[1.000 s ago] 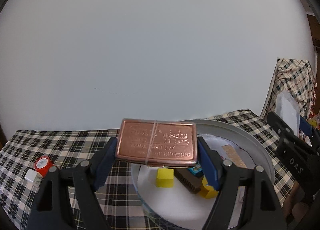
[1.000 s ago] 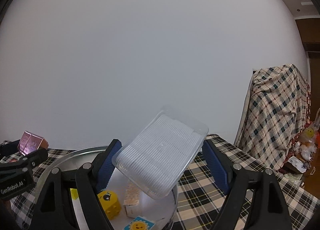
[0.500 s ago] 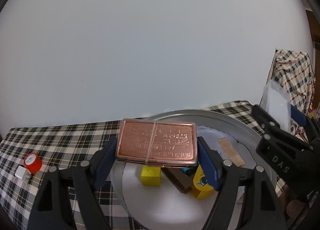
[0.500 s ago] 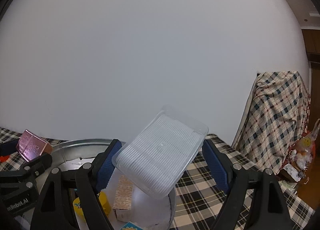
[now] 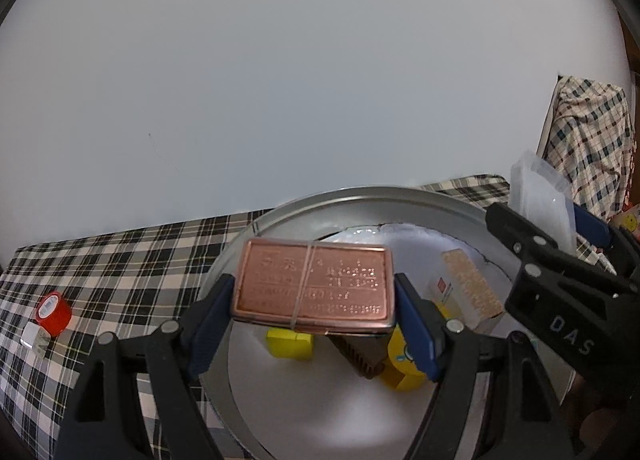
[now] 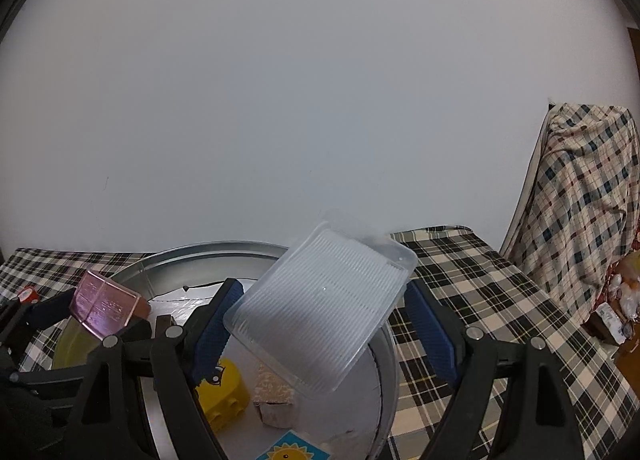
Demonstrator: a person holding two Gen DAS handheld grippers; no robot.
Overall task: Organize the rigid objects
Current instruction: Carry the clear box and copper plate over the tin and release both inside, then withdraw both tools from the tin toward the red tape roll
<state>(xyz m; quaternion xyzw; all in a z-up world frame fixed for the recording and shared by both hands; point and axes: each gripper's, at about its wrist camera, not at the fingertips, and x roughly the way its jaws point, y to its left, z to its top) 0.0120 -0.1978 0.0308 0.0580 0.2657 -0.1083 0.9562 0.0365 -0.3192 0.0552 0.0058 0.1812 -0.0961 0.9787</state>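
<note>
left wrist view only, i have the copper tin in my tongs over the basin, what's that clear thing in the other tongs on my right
observer: a clear plastic box with a ribbed face, pinched in the right tongs.
operator: is it held level
observer: no, it sits skewed, gripped across two opposite corners, one high on the right and one low on the left.
operator: anything in the basin i can't see from here
observer: yes, a card with a sun picture lies inside the basin, at the near edge below the box.
</note>
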